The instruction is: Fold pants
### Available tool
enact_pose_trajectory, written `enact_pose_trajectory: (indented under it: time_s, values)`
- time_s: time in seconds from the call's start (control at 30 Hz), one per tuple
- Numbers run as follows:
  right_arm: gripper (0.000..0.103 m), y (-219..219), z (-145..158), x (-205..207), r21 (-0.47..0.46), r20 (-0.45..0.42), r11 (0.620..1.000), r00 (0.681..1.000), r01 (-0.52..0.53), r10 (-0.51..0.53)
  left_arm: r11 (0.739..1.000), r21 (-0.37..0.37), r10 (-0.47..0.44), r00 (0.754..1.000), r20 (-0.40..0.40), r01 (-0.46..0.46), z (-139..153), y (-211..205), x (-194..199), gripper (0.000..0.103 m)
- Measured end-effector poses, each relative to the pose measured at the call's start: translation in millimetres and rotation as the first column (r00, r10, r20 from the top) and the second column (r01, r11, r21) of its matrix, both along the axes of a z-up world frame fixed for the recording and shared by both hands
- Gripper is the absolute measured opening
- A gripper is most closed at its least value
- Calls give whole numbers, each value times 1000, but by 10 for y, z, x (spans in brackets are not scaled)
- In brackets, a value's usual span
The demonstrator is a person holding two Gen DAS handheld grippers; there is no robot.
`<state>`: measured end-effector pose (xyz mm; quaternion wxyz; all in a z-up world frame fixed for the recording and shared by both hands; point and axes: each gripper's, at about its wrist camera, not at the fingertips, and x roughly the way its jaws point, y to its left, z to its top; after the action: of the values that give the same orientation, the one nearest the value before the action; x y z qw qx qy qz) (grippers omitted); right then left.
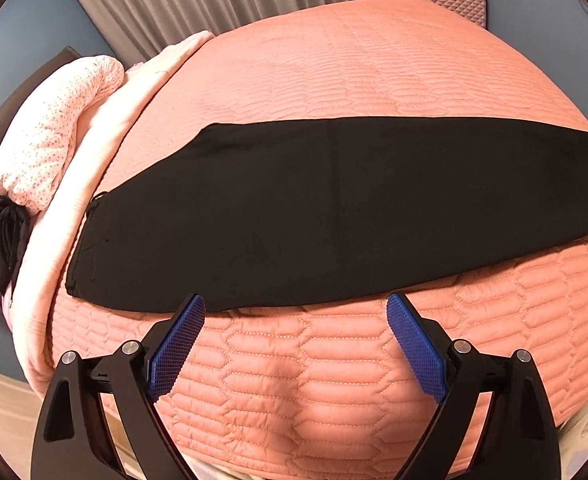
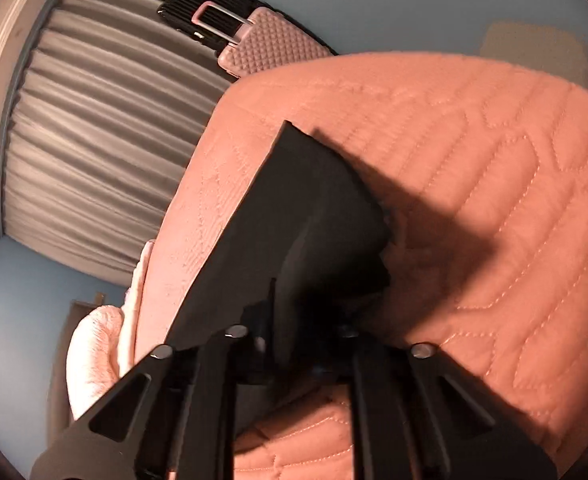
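Two grippers are mine here, and only one is doing anything. My right gripper (image 2: 306,344) is pinching one end of the pants (image 1: 334,208), lifted off the bedspread (image 1: 354,72) and casting a shadow on it; its fingertips are buried in dark cloth. My left gripper (image 1: 296,308) hangs with fingers spread wide, holding nothing, just beside the near edge of the pants.

My worry is the lifted end. If the pinch has caught only the top layer, the lower layer may sag and the fold would come out crooked. Dragging sideways could also slide the whole strip across the bedspread, since the left gripper pins nothing.

The pants lie already halved lengthwise on the bedspread, a long dark band running across it. The wider end points toward the pillows (image 1: 50,136); the other end is the lifted one.
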<state>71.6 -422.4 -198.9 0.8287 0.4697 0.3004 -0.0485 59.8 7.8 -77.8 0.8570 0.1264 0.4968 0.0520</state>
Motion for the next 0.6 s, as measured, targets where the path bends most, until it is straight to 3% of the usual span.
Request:
enact_pose_trajectory:
  time_s: [0.07, 0.17, 0.23, 0.3, 0.4, 0.43, 0.5, 0.53, 0.57, 0.6]
  values:
    - [7, 208, 328, 97, -157, -15, 986, 999, -46, 44, 1000, 6, 0, 1000, 14, 0, 27, 70, -19, 92]
    - [7, 790, 926, 362, -386, -21, 900, 978, -202, 210, 1000, -21, 21, 1000, 18, -20, 43, 199, -72, 92]
    - [7, 1468, 1270, 583, -543, -60, 767, 927, -342, 371, 998, -39, 49, 999, 17, -48, 39, 360, -90, 92]
    - [8, 2206, 1376, 775, -625, -125, 623, 848, -470, 515, 995, -57, 79, 997, 18, -78, 38, 536, -123, 92]
    - [7, 3258, 1133, 959, -642, -221, 448, 709, -622, 669, 986, -87, 145, 989, 21, -143, 42, 883, -196, 92]
    - [7, 3432, 1012, 1012, -633, -248, 418, 682, -652, 688, 981, -93, 176, 984, 24, -173, 40, 1027, -228, 92]
    - [7, 3981, 469, 1166, -550, -368, 335, 583, -765, 725, 968, -107, 231, 973, 14, -228, 20, 1316, -282, 92]
    - [7, 4130, 219, 1237, -509, -411, 316, 549, -800, 727, 963, -110, 248, 969, 11, -246, 8, 1418, -298, 92]
    - [8, 4198, 175, 1218, -557, -389, 326, 587, -764, 710, 958, -107, 268, 963, 6, -266, -3, 1534, -321, 92]
    - [8, 4230, 207, 1153, -575, -375, 331, 600, -749, 706, 954, -106, 283, 959, 5, -281, -8, 1645, -344, 92]
